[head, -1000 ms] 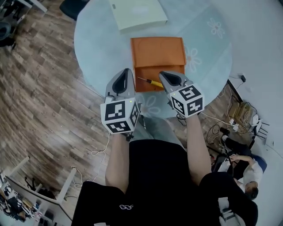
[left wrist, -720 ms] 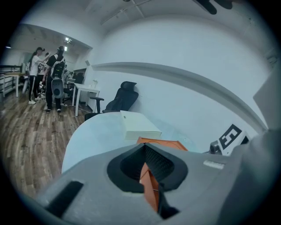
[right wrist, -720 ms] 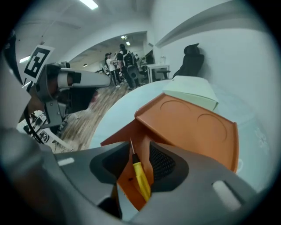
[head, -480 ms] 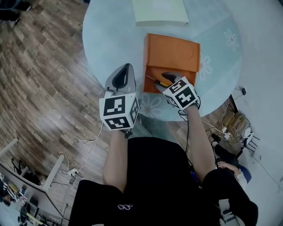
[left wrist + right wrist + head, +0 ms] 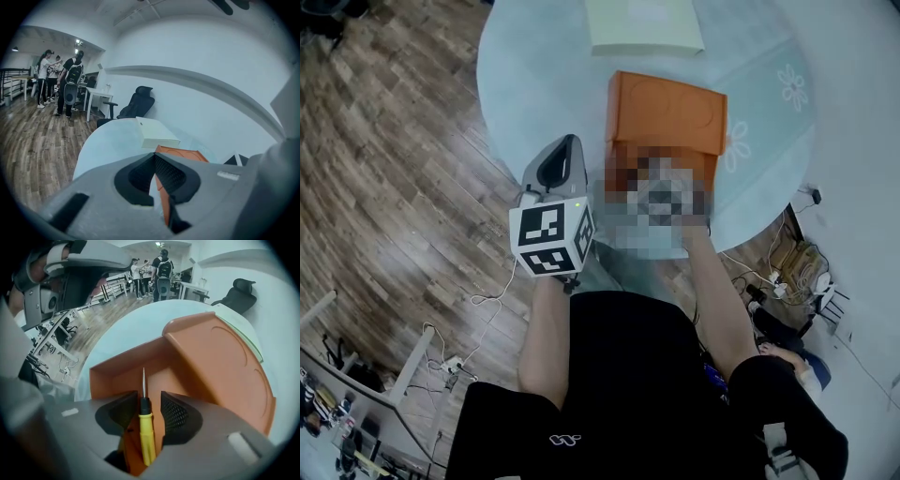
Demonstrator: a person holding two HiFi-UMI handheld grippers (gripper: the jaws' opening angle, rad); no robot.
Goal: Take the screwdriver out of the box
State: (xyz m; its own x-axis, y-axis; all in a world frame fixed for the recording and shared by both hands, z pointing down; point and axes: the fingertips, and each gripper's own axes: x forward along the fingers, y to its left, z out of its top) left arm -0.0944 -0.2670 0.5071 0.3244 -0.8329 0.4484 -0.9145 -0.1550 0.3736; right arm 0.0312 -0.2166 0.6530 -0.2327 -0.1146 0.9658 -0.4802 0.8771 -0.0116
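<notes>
Orange box (image 5: 122,373) walls and its raised lid (image 5: 220,357) flank the screwdriver (image 5: 146,432); overhead is open.

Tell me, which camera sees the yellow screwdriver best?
The right gripper view: the screwdriver lies in the orange box, between the closing jaws of the right gripper, not squeezed yet. In the head view a blurred patch covers that spot. The left gripper view shows only the box's edge.

One orange open-lidded box (image 5: 666,108), one yellow-handled screwdriver (image 5: 146,437), one pale cream flat box (image 5: 642,23), one round pale-blue counter (image 5: 544,84), one black office chair (image 5: 138,101).
</notes>
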